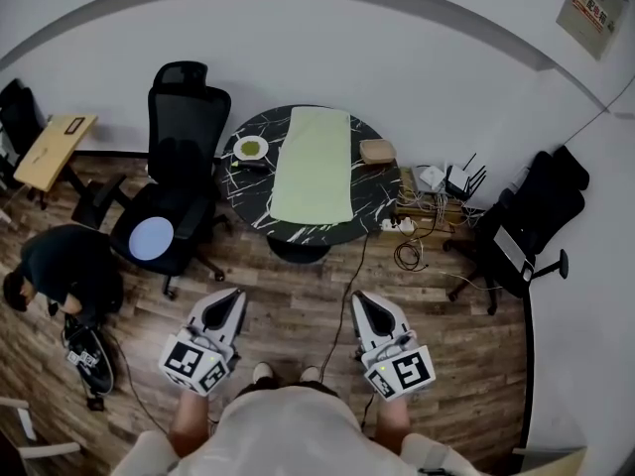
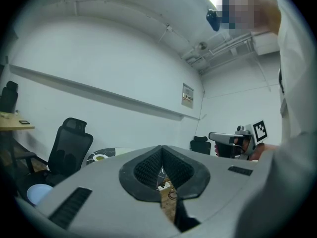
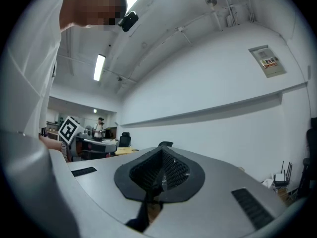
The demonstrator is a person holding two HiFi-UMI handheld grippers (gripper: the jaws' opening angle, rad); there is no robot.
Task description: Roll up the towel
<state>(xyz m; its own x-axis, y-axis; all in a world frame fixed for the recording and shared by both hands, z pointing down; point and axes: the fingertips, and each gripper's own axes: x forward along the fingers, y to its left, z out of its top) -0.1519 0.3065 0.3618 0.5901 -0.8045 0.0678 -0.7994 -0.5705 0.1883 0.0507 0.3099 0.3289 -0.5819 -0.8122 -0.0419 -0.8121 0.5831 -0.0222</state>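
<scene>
Both grippers level, held out front, well short of the work. Left gripper [image 1: 233,298]: jaws clenched together, nothing between them. Right gripper [image 1: 363,301]: same, closed and empty.

Towel [image 1: 313,165], pale green, lies flat and unrolled along the middle of the round dark table [image 1: 248,206], long axis pointing away from the person. Rolling not yet begun.

Step in hand looks like the approach. Likely best: walk up to the near rim, open both jaws, take the two near corners at once, and turn them over evenly so the roll runs straight.

Edges: towel's near end sits just inside the table rim. Small plate [image 1: 250,149] just beside its left long edge; tan object [image 1: 377,151] near its far right corner. Both could catch a roll that drifts.

Room: bare wood floor between person and table. Black office chair [image 1: 174,191] crowds the table's left side; power strip and cables [image 1: 402,228] lie on the floor to the right, with one lead trailing back toward the feet
</scene>
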